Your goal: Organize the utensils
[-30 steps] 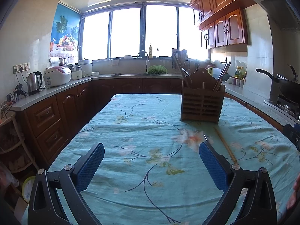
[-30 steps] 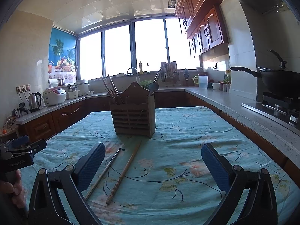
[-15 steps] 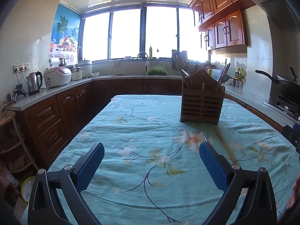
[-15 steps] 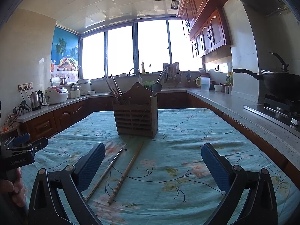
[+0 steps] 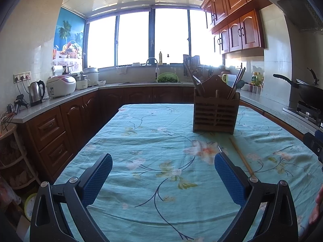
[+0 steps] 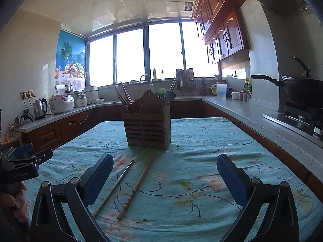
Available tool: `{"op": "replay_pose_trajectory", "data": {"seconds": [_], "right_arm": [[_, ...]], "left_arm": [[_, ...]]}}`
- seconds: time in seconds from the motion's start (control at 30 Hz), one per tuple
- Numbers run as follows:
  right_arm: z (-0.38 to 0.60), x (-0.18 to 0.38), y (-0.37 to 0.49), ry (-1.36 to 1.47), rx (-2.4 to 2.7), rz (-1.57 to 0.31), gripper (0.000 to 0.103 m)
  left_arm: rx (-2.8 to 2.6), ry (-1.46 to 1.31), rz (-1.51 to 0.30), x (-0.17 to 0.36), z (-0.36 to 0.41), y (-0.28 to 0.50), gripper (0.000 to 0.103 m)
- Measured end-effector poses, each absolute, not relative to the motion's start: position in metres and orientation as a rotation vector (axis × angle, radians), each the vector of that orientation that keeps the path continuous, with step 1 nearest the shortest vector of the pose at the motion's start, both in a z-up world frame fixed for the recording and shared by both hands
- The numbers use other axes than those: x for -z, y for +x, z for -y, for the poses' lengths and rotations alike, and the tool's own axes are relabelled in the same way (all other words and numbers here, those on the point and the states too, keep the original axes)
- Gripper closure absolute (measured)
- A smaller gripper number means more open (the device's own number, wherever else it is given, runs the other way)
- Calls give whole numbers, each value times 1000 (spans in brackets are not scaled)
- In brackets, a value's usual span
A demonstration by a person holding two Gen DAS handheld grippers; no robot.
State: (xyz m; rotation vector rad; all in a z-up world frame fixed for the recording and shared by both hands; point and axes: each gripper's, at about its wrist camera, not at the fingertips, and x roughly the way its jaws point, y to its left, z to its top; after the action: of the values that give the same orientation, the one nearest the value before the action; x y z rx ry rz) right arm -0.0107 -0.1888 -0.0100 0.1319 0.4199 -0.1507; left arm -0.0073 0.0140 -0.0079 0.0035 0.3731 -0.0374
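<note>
A brown slatted wooden utensil holder [image 6: 148,125] stands upright on the floral teal tablecloth [image 6: 191,171], with chopsticks and a spoon in it; it also shows in the left wrist view [image 5: 215,111]. Two long utensils lie on the cloth in front of it: a thin metal stick [image 6: 116,185] and a wooden stick with a turned handle [image 6: 137,185]. The wooden stick also shows in the left wrist view [image 5: 241,156]. My right gripper [image 6: 164,178] is open and empty, above the near ends of the sticks. My left gripper [image 5: 163,177] is open and empty, left of them.
Kitchen counters with brown cabinets [image 5: 52,129] surround the table. A kettle [image 5: 36,92] and rice cooker [image 5: 60,85] stand on the left counter. A wok [image 6: 302,90] sits on the stove at the right. The left gripper body [image 6: 22,165] is at the right view's left edge.
The right gripper has moved slightly forward and tilted up, so the holder and sticks sit lower in its view. The left gripper has barely moved.
</note>
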Motion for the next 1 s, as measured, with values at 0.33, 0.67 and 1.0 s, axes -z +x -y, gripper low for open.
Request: {"op": "replay_pose_trajectory", "data": {"seconds": [0.33,0.67,1.0], "right_arm": [[188,9,-12,134,148,-414,0],[188,9,-12,134,145,-413,0],[186,8,-11,133,143,-410,0]], "left_arm": [[41,8,-377,8,-12,-8,1],[37,7,-378,9,-11,-7,1],[40,13,-378,9,-9,-8,1]]}}
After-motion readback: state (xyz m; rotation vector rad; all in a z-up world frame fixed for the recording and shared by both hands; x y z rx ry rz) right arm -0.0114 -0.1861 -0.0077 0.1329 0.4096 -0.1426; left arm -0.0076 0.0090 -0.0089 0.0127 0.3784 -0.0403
